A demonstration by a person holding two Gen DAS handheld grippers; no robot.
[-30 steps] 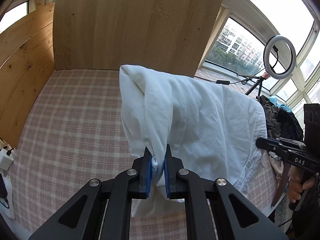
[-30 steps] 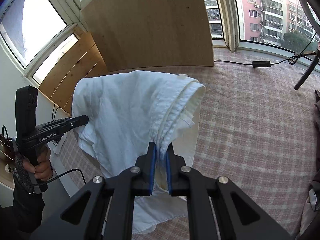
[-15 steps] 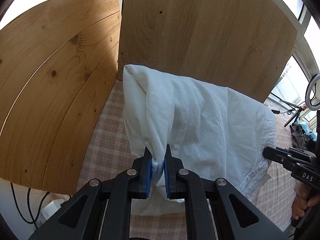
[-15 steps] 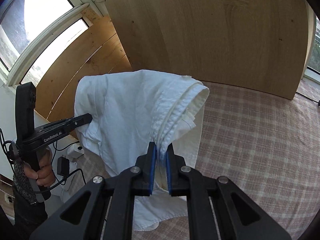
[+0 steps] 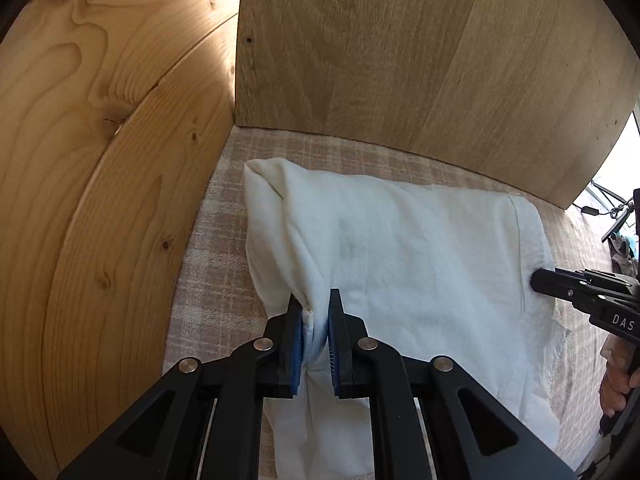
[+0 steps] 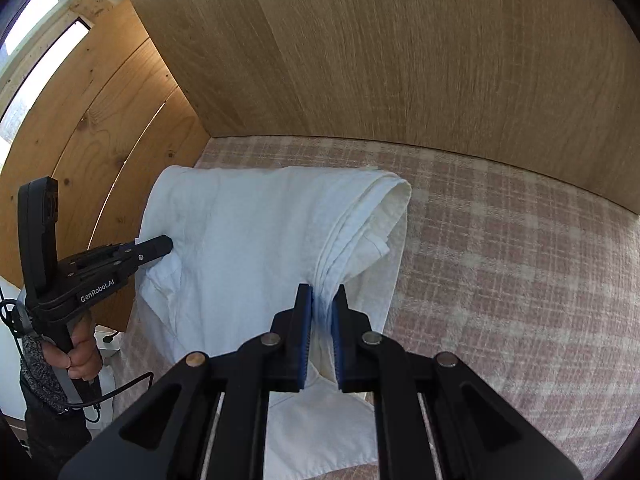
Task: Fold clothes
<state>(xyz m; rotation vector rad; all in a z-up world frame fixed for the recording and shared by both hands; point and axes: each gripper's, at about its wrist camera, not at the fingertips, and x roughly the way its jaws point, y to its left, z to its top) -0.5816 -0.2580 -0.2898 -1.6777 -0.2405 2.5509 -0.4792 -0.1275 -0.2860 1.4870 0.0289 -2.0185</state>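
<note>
A white folded garment [image 5: 420,256] hangs stretched between both grippers, low over the pink checked surface [image 5: 208,280] in the corner of two wooden boards. My left gripper [image 5: 315,300] is shut on the garment's left edge, bunched cloth between its blue pads. My right gripper [image 6: 322,292] is shut on the layered right edge of the white garment [image 6: 248,248]. In the right wrist view the left gripper [image 6: 160,246] pinches the cloth's far side; in the left wrist view the right gripper [image 5: 538,280] shows at the right. The garment's lower part drapes below the jaws.
A wooden back board [image 5: 420,52] and a knotty pine side board [image 5: 88,160] close off the corner. A person's hand [image 6: 76,354] holds the left gripper's handle. Cables and a white plug [image 6: 110,344] lie by the bed's edge. Checked surface [image 6: 520,280] stretches to the right.
Both grippers have carried the white garment toward the wooden corner and lower, still shut on it. The windows and ring light have left view; the boards now fill the background.
</note>
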